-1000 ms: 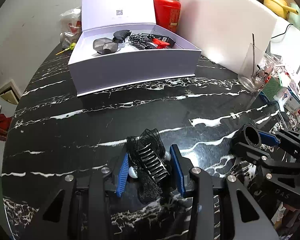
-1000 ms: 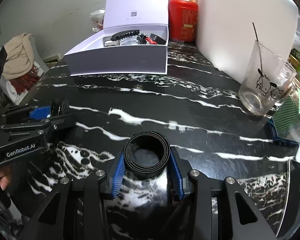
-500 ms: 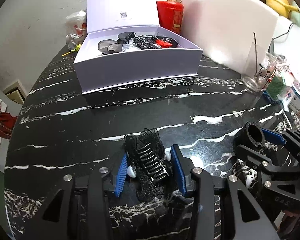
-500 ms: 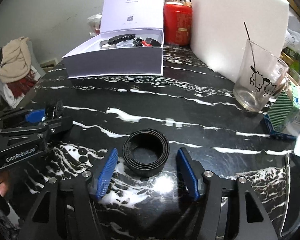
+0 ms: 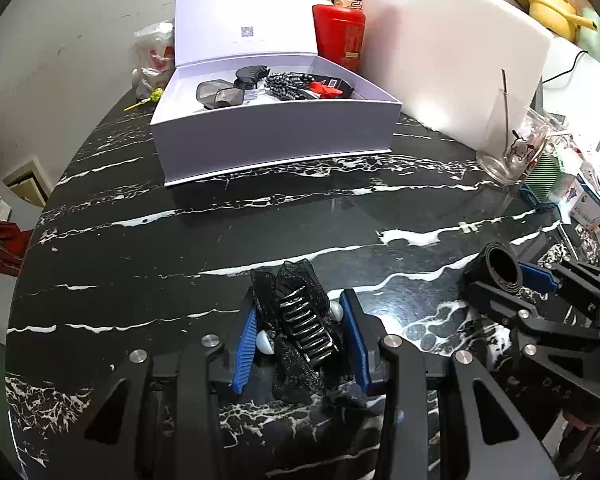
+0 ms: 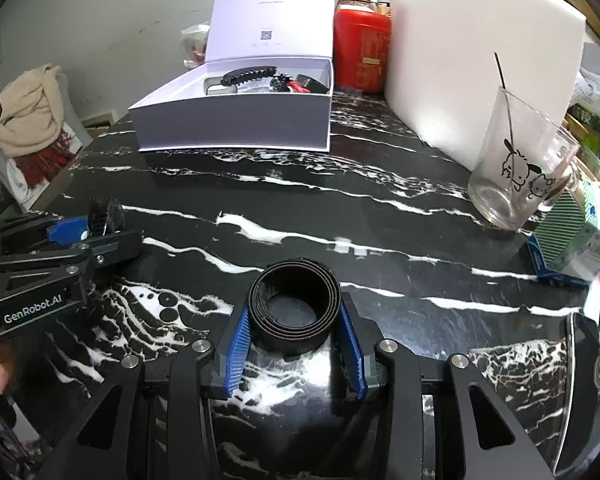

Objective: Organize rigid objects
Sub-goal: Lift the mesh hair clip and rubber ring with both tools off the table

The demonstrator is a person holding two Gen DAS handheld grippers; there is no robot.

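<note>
The right hand-held gripper [image 6: 294, 336] is closing on the coil [image 6: 294, 304]; the left hand-held gripper [image 5: 302, 340] clamps the clip [image 5: 300, 320]. Lifted loosely, the coil could unroll before reaching the box [image 5: 276, 140].

right claw [image 6: 294, 336] closing again around black coil [image 6: 295, 304]

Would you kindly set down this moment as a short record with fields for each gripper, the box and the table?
left gripper: shut on the black lace hair claw, down at the table
right gripper: jaws closing around the coiled black strap, blue pads at both its sides
box: white, lid up, at the far side; holds dark hair clips and a red item
table: black marble with white veins
other things: cartoon glass with a stick in it, red canister, white foam board
</note>
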